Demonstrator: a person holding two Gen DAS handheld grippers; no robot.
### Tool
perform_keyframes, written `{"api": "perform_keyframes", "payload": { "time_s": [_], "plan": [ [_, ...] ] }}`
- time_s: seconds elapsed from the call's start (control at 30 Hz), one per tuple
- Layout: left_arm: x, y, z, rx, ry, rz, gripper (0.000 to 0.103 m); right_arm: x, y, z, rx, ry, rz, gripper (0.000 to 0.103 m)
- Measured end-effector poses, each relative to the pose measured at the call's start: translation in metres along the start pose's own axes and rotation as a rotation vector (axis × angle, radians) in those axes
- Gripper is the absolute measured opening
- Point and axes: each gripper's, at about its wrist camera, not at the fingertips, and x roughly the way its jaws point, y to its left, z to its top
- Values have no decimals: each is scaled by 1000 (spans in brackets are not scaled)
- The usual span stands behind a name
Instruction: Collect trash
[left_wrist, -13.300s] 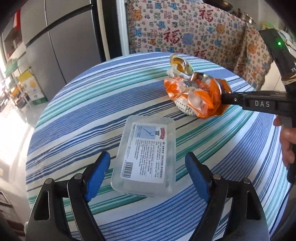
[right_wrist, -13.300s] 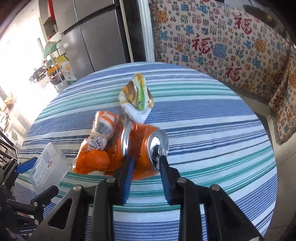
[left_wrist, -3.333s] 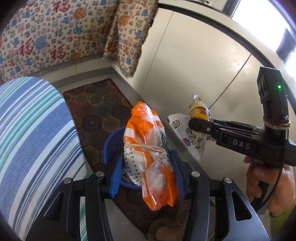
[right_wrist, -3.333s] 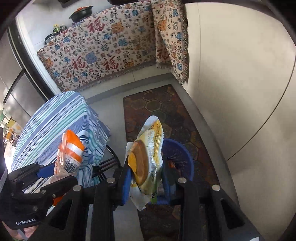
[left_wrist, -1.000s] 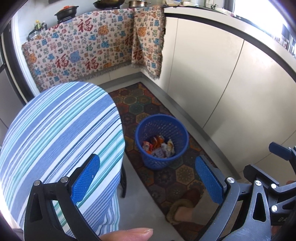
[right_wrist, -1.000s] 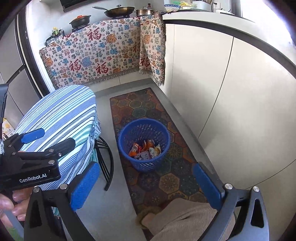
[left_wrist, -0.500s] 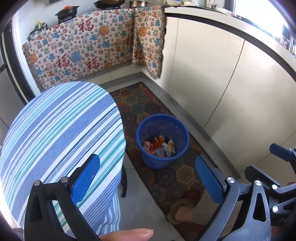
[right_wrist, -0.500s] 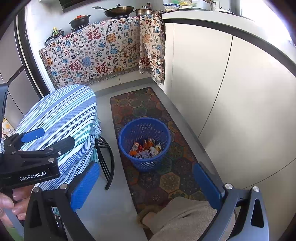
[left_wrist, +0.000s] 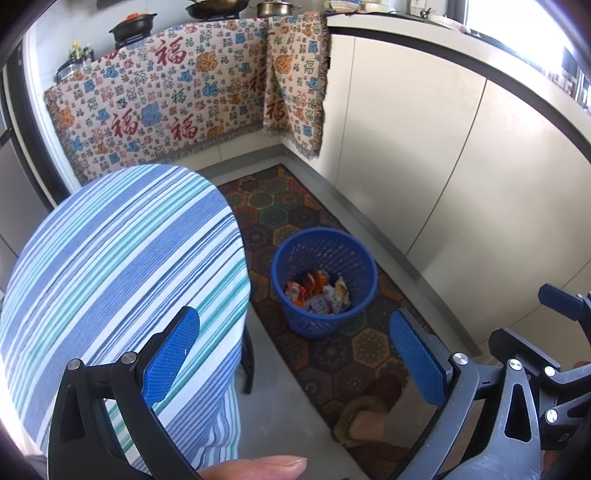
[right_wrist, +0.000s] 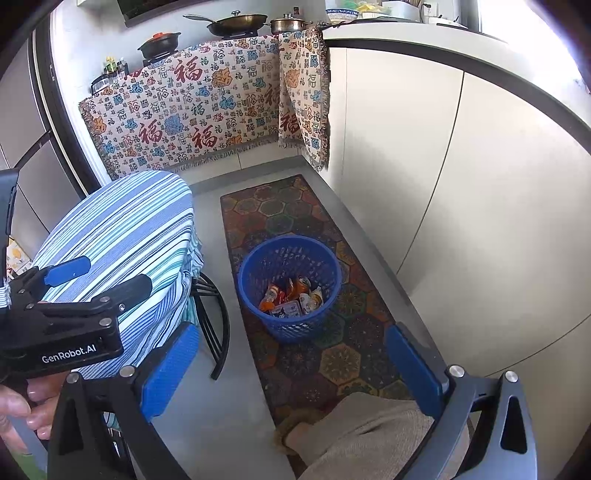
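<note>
though jumbled, wrappers (left_wrist: 318, 291) in basket (left_wrist: 291, 254)

A round table (left_wrist: 122, 258) draped in a blue, teal and white striped cloth stands beside a patterned hexagon rug (right_wrist: 295, 206). A cream throw printed with red characters (left_wrist: 166, 110) hangs over the counter, where pans (right_wrist: 236, 20) sit. Pale cabinets (right_wrist: 424, 166) line the wall.

Open floor w/ patterned rug (right_wrist: 325, 354) surrounds blue basket (right_wrist: 258, 266), center frame; striped table (right_wrist: 122, 236) crowds left, white cabinets (right_wrist: 461, 184) wall off right, a foot (right_wrist: 295, 435) at bottom.
</note>
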Motion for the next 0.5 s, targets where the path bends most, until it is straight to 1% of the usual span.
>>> {"api": "perform_keyframes", "payload": {
  "time_s": [0.5],
  "plan": [
    [-1, -2, 1, 6, 0, -9, 102, -1, 0, 0, 3, -2, -1, 103]
  ]
}}
